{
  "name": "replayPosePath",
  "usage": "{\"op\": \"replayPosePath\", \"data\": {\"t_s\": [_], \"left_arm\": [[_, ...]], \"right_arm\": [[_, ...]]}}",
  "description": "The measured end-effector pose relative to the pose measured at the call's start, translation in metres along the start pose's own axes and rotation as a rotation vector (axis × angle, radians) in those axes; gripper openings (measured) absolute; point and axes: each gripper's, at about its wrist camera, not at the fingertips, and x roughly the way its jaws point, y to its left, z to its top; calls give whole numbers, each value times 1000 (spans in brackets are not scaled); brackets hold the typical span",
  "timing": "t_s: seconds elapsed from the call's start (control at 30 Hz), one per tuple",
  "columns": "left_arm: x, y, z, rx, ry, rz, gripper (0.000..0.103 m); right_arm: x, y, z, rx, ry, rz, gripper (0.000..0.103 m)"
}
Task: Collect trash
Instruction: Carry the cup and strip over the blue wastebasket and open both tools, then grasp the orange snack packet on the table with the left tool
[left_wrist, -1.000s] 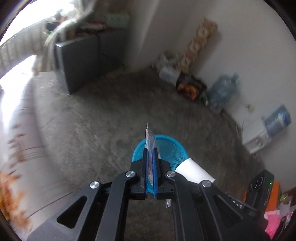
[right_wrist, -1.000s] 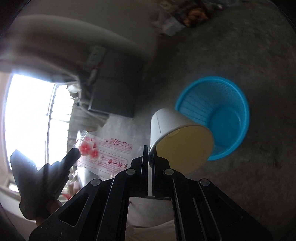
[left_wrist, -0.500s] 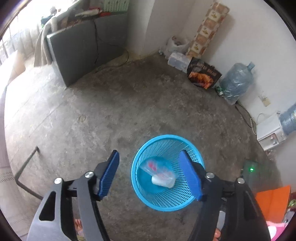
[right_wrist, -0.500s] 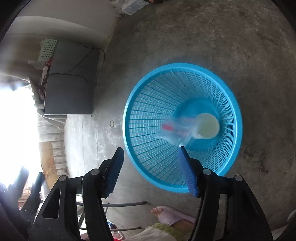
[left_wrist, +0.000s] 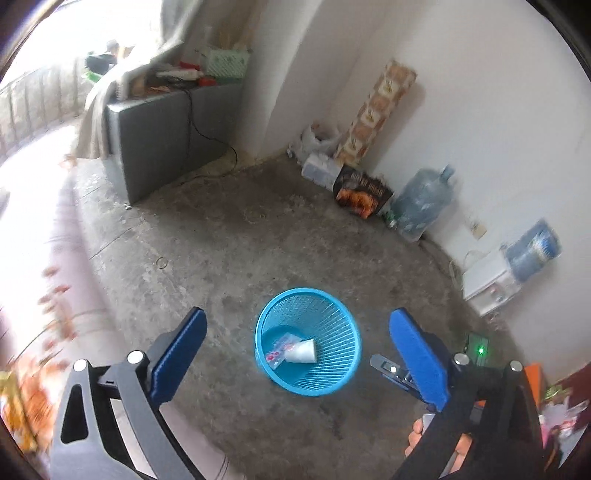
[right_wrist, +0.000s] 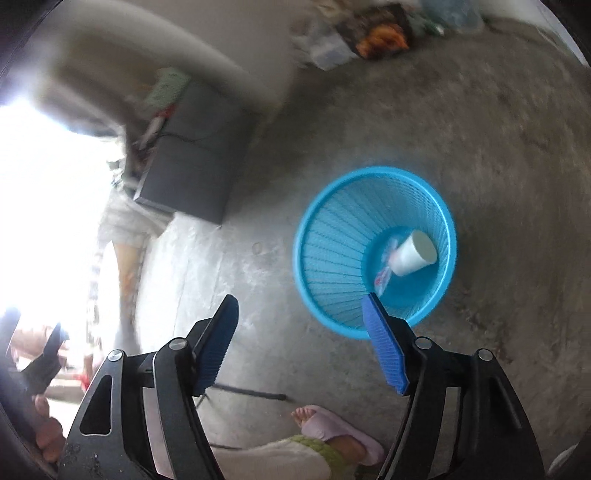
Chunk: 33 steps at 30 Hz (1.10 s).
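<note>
My left gripper (left_wrist: 297, 354) and right gripper (right_wrist: 300, 328) have just opened wide, holding nothing. The cup (right_wrist: 413, 253) and maybe-plastic wrapper (left_wrist: 280, 349) lie in the basket (right_wrist: 325, 236); a bump could tip it.

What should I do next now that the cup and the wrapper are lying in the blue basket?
Probably lift both grippers away and look for more trash. The paper cup and plastic wrapper already lie at the bottom of the blue basket. The left gripper and right gripper have just been opening, and nothing is between their jaws, so nothing is left to drop here.
</note>
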Motion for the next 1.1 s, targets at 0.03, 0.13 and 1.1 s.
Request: {"op": "replayPosePath", "data": {"t_s": [0.03, 0.13, 1.1], "left_arm": [[-16, 4, -5, -6, -13, 0, 97], [-67, 20, -23, -18, -55, 28, 97], [-233, 196, -190, -364, -394, 283, 63]], "right_arm": [[-8, 7, -4, -24, -1, 14, 68], [-26, 30, -18, -87, 16, 79, 69], [71, 301, -155, -568, 349, 370, 48]]}}
